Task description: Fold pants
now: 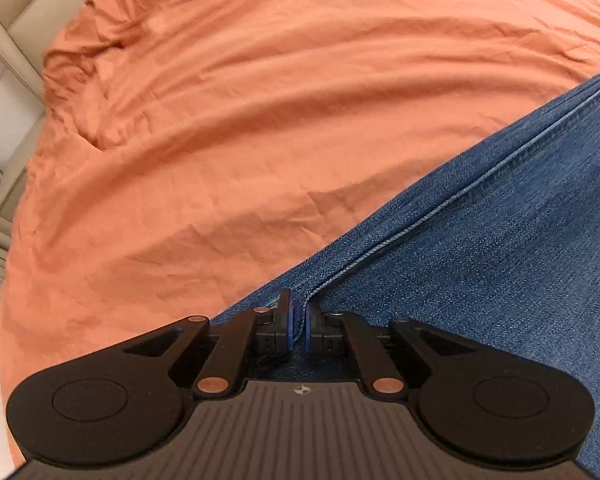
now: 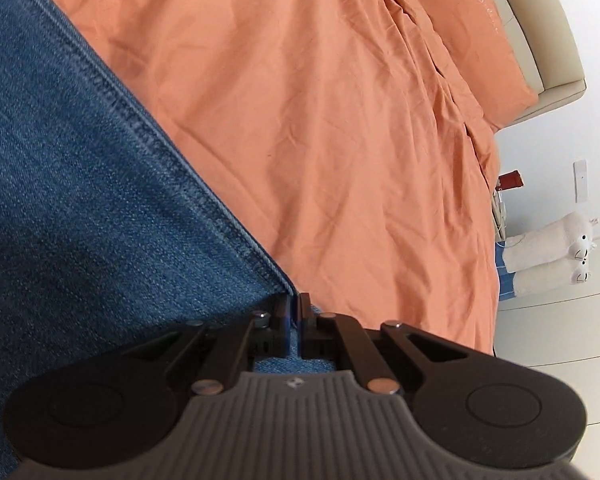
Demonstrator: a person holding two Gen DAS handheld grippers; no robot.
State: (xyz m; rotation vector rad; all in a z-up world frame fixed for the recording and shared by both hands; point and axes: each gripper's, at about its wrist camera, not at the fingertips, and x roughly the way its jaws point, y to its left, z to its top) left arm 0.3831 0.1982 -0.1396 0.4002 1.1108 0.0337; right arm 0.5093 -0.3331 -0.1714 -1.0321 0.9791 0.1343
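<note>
Blue denim pants fill the lower right of the left wrist view and the left of the right wrist view, above an orange bed sheet. My left gripper is shut on a seamed edge of the pants, with denim pinched between its blue pads. My right gripper is shut on a stitched edge or hem of the pants at its corner. The fabric stretches away from both grippers, taut. How much of the pants lies on the bed is hidden.
The wrinkled orange sheet covers the bed. An orange pillow and a beige headboard sit at the right. Beyond the bed edge stand a white wall, white plush toys and a small red object.
</note>
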